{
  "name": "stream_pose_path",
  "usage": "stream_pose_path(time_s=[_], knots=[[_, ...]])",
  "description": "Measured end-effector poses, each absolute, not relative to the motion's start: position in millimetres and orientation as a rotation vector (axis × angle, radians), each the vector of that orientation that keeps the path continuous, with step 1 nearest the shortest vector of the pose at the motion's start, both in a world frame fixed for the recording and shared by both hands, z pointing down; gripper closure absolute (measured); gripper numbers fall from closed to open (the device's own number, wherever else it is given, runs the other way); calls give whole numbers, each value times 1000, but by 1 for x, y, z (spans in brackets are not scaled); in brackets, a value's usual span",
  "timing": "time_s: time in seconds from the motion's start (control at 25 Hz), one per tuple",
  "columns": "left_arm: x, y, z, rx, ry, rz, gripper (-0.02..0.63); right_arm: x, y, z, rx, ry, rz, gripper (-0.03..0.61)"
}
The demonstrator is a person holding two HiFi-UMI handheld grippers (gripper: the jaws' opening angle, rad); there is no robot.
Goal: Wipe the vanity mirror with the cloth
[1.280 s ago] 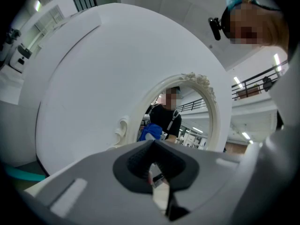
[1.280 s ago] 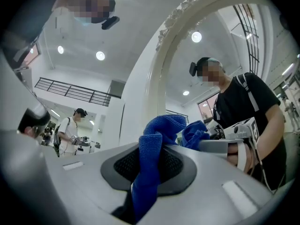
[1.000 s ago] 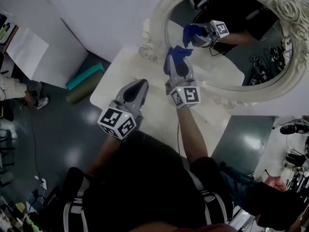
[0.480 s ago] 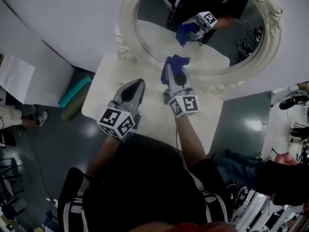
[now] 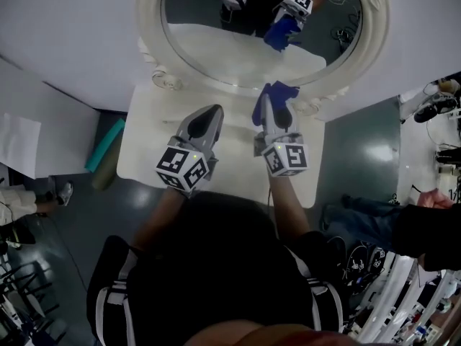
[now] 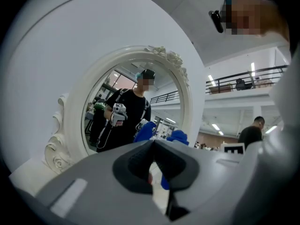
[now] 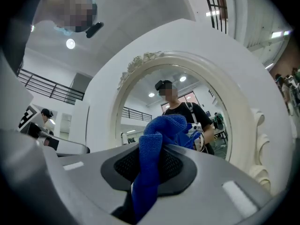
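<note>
Blue cloth [image 7: 153, 144]: pinched in the right claw [image 5: 274, 111], bunched above its tips, close to the mirror's lower frame; contact cannot be told.
Right claw: clenched on the cloth.
Vanity mirror [image 5: 216, 45]: oval, white carved frame, at the back of the white worktop [image 5: 144, 157].
Left claw [image 5: 210, 115]: clenched, nothing inside, beside the right one, above the worktop.

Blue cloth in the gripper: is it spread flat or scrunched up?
Scrunched up: the fuzzy blue cloth sits bunched in folds between the shut jaws of the right gripper.
</note>
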State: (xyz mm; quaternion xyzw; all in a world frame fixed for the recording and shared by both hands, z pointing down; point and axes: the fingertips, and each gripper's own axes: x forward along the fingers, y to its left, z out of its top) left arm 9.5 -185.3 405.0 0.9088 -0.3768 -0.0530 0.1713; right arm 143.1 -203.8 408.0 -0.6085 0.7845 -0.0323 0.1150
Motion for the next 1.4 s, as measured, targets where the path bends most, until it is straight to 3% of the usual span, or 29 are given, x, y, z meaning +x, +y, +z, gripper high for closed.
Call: stream_pose_path(time_s=[0.48, 1.4], knots=[[52, -188, 410, 2610, -1029, -129, 603, 195, -165, 411, -1960, 2167, -148, 508], [84, -181, 434, 2623, -996, -66, 602, 206, -135, 442, -2072, 2136, -215, 509]])
